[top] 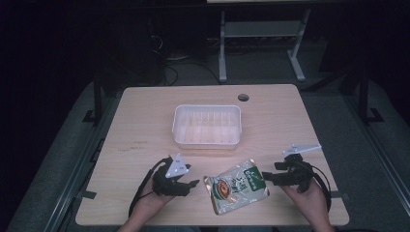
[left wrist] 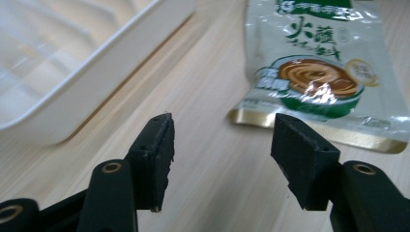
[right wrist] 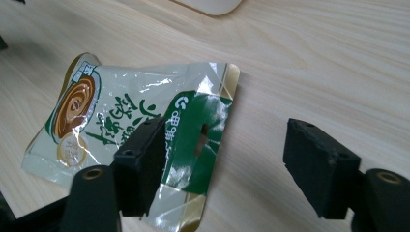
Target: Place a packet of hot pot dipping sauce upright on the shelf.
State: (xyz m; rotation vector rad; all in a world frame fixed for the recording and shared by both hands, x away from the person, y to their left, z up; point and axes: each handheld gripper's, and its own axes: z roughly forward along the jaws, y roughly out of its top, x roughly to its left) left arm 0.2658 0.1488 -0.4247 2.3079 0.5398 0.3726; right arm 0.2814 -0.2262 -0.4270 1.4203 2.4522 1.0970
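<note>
A shiny food pouch (top: 237, 187) with a green top band and a picture of brown sauce lies flat on the wooden table near its front edge. My left gripper (top: 193, 183) rests just left of the pouch, jaws open and empty; in the left gripper view the pouch (left wrist: 319, 72) lies just beyond the jaw tips (left wrist: 220, 145). My right gripper (top: 265, 177) sits just right of the pouch, open too. In the right gripper view one jaw hangs over the pouch's green end (right wrist: 193, 130) without pressing it, with bare wood between the jaws (right wrist: 227, 159).
A white ribbed plastic tray (top: 207, 142) stands empty behind the pouch, mid-table; its wall (left wrist: 96, 67) is close on the left in the left gripper view. A round cable hole (top: 243, 97) sits near the far edge. Dark floor and a metal frame lie beyond the table.
</note>
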